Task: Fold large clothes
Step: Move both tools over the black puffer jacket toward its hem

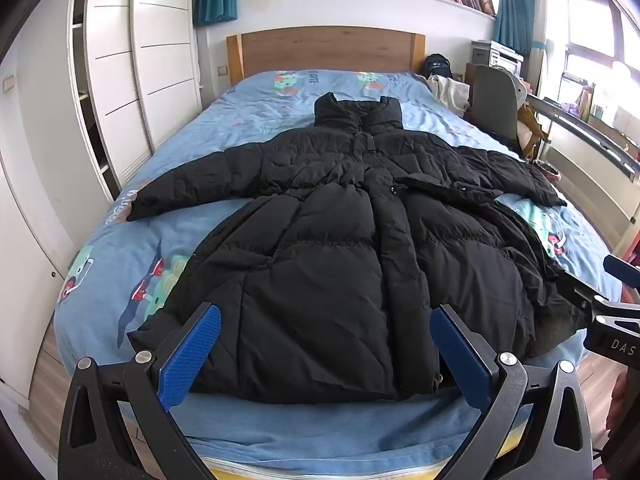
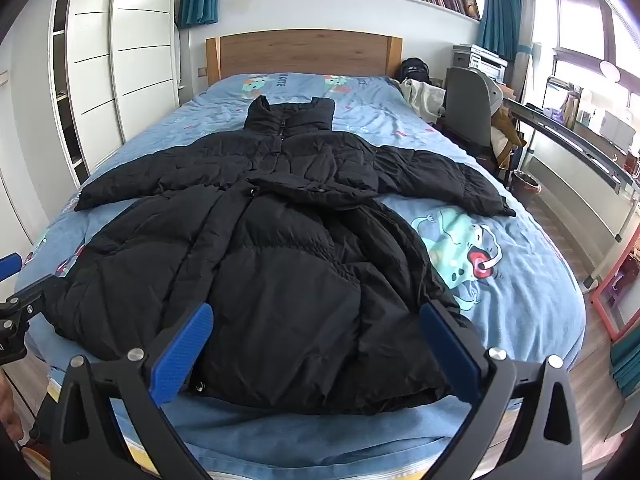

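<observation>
Presently at the foot of the bed (image 1: 132, 236), both tools angled down toward the hem. Left gripper (image 1: 326, 354): jaws fully apart, nothing between the blue pads (image 1: 190, 354). Right gripper (image 2: 316, 354): likewise wide, empty. Black puffer coat (image 1: 340, 240) laid front-up, lengthwise on the blue cartoon-print sheet, collar toward the wooden headboard (image 1: 326, 50), sleeves spread to either side. Judged: spread flat for folding, not yet begun; spread jaws suit thick padding.
</observation>
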`<action>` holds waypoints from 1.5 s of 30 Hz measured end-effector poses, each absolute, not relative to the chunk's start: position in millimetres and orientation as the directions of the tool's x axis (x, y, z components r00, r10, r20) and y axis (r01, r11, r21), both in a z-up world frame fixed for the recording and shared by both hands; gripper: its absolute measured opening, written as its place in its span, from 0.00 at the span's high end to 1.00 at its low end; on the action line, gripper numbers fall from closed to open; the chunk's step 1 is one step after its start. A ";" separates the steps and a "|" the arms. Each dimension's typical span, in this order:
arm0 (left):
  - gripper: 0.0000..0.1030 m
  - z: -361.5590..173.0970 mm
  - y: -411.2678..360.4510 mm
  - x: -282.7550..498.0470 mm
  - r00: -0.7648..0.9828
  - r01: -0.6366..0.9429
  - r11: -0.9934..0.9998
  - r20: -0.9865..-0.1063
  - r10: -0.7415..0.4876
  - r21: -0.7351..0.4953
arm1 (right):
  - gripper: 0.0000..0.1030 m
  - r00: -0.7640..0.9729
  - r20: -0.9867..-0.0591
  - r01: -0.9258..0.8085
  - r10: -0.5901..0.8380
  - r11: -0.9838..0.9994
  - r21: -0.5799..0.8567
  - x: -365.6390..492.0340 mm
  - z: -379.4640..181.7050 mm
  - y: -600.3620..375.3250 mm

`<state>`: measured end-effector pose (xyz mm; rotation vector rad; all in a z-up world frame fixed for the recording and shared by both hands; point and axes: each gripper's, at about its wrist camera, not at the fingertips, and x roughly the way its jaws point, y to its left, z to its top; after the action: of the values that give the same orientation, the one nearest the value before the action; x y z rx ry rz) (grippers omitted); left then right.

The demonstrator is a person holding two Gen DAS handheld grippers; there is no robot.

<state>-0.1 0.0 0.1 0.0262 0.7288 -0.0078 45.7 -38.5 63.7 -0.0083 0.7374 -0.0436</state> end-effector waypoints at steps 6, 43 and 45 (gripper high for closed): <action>0.00 0.2 -1.7 -0.4 0.745 0.011 1.000 -0.667 0.006 0.022 | 0.00 0.741 -0.670 0.038 -0.044 0.999 -0.024 45.2 62.3 -39.9; 0.00 -3.3 -1.3 -4.3 0.740 0.018 1.000 -0.673 -0.011 0.003 | 0.00 0.738 -0.674 0.043 -0.045 0.999 -0.019 43.5 56.8 -45.5; 0.00 -2.7 -0.5 -3.8 0.740 0.018 1.000 -0.673 -0.011 0.003 | 0.00 0.737 -0.675 0.043 -0.045 0.999 -0.020 43.7 56.4 -45.6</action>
<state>-3.8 -0.5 -2.7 0.0098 0.7377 -0.0163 43.7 -45.6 56.4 -0.0030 0.7409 -0.0488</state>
